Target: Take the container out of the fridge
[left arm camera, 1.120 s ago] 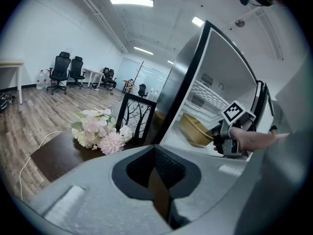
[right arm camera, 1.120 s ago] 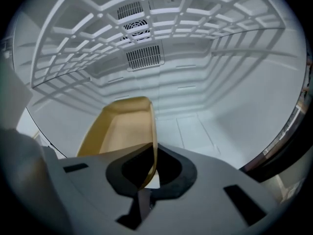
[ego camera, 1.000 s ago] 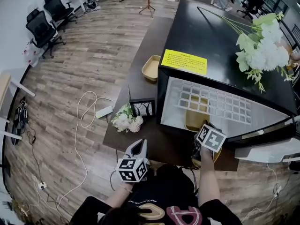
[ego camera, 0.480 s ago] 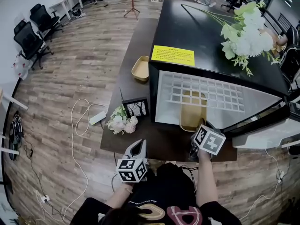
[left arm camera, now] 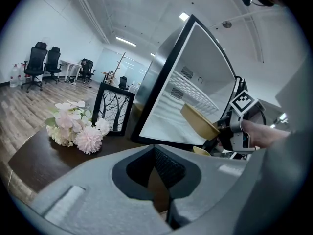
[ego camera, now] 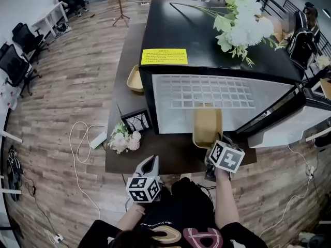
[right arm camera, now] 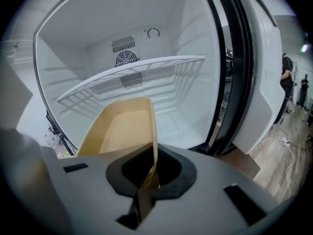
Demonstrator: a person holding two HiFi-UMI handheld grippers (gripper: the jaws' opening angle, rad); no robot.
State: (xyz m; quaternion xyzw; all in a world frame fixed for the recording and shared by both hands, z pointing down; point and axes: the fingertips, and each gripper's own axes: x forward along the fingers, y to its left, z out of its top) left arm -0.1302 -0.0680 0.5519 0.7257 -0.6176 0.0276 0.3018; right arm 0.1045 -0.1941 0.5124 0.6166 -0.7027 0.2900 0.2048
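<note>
At the mouth of the open fridge, my right claw is clenched on the near rim of the tan container. One thin wall of it runs edge-on between the jaws, and they pinch it tight. The container's far end sits inside the white cavity, below the wire shelf. From the head view its near end juts past the fridge's front edge, above the dark tabletop. Seen from the left gripper view it slopes down toward the claw that holds it. I cannot tell whether its underside touches the fridge floor. The fridge door stands swung open on my right.

My left claw hangs low by the near edge of the tabletop, well apart from the fridge. Its jaws are drawn together with nothing between them. Ahead of it on the tabletop lie some pale pink flowers, just beside a small black picture frame that stands against the fridge's side. White flowers lie on top of the fridge, near a yellow label.
</note>
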